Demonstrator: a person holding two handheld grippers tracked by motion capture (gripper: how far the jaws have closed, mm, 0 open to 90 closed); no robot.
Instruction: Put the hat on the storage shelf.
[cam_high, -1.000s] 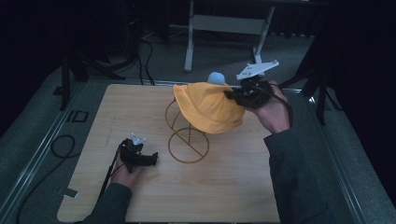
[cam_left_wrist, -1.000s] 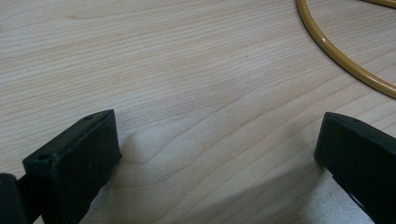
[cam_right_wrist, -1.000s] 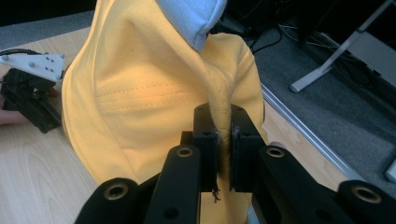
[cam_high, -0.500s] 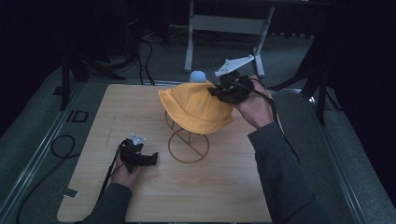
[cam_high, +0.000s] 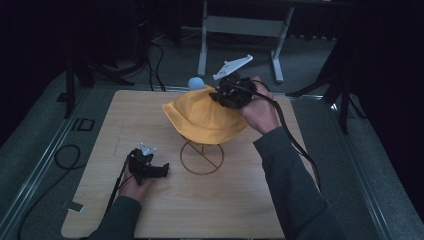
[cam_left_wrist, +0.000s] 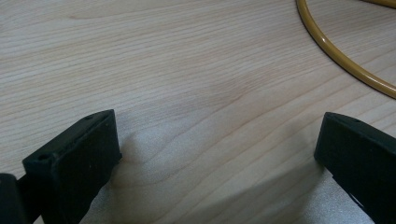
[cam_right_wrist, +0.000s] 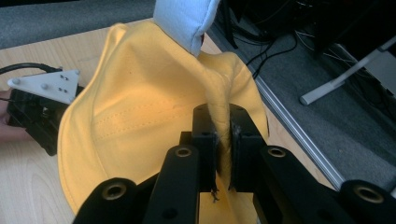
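Right gripper (cam_right_wrist: 223, 140) pinches a fold of the soft yellow cloth hat (cam_high: 202, 117) at upper centre, over a wire stand (cam_high: 201, 157). Left gripper (cam_high: 162, 170) rests spread on the wood-grain worktop (cam_high: 235, 210), lower left.

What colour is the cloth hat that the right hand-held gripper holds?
The soft cloth bucket hat is plain mustard yellow, clearest in the right gripper view.

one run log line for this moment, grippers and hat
right gripper: shut on yellow hat brim | hat: over wire stand | left gripper: open, on table
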